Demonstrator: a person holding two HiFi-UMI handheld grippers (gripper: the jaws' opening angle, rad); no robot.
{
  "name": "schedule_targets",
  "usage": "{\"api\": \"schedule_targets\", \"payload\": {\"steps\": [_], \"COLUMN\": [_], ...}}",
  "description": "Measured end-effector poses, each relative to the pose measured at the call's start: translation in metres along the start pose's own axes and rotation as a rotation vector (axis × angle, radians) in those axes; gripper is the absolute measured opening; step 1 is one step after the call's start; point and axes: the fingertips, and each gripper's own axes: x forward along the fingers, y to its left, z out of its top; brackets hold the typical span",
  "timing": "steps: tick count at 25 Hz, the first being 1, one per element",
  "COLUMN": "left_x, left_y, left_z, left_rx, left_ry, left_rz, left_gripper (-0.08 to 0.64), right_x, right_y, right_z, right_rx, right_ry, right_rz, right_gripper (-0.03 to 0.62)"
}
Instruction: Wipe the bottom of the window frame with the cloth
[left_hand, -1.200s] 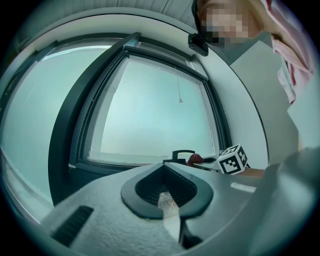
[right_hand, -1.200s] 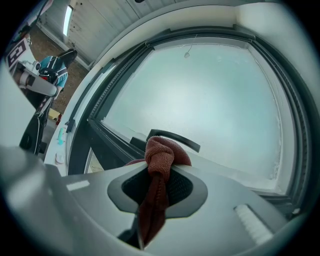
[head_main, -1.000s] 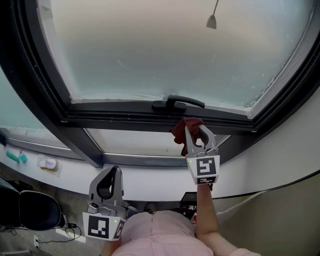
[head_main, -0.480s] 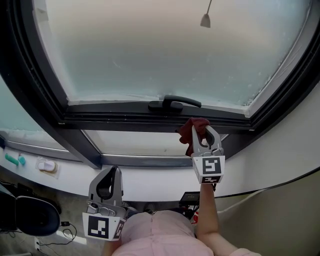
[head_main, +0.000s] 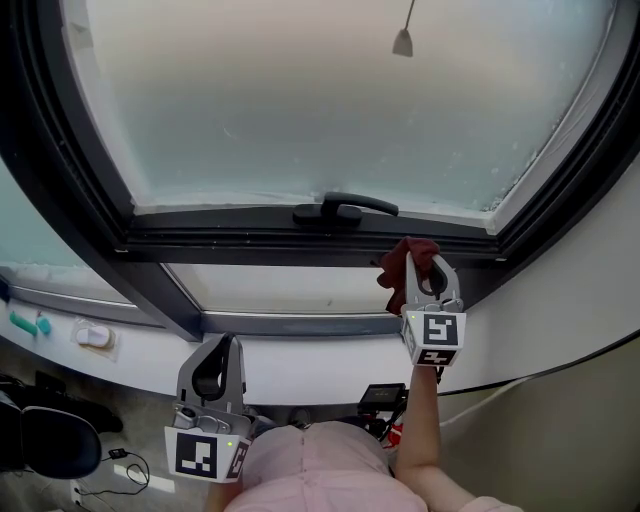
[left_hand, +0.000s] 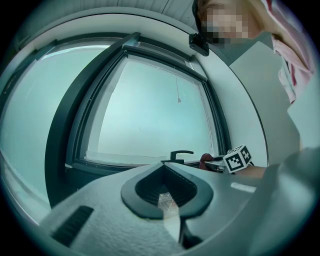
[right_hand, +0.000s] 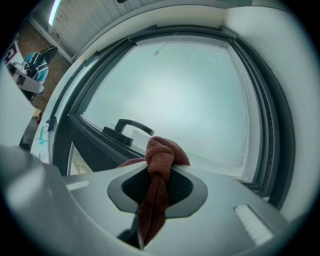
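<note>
Right tool (head_main: 425, 265): jaws were clamped on the red cloth (head_main: 400, 262), at the window frame (head_main: 250, 240) bottom rail.
Left tool (head_main: 222, 348): jaws were together, empty, held low.

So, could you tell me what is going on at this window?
A person holds tongs in each hand. The right tongs are shut on a reddish cloth, held at the bottom of the window frame, just right of the handle. The left tongs are shut and empty, down low, away from the frame.
</note>
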Motion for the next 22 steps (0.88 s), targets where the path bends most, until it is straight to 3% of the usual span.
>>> {"api": "schedule_targets", "payload": {"steps": [22], "left_x": [0.009], "left_y": [-0.004], "left_z": [0.001], "left_rx": [0.007], "left_ry": [-0.006], "left_rz": [-0.010], "left_gripper": [-0.006], "right_x": [-0.031], "right_y": [-0.129], "right_z": [-0.050], "right_rx": [0.099], "right_ry": [0.092], "right_rz": [-0.295], "right_gripper": [0.071]}}
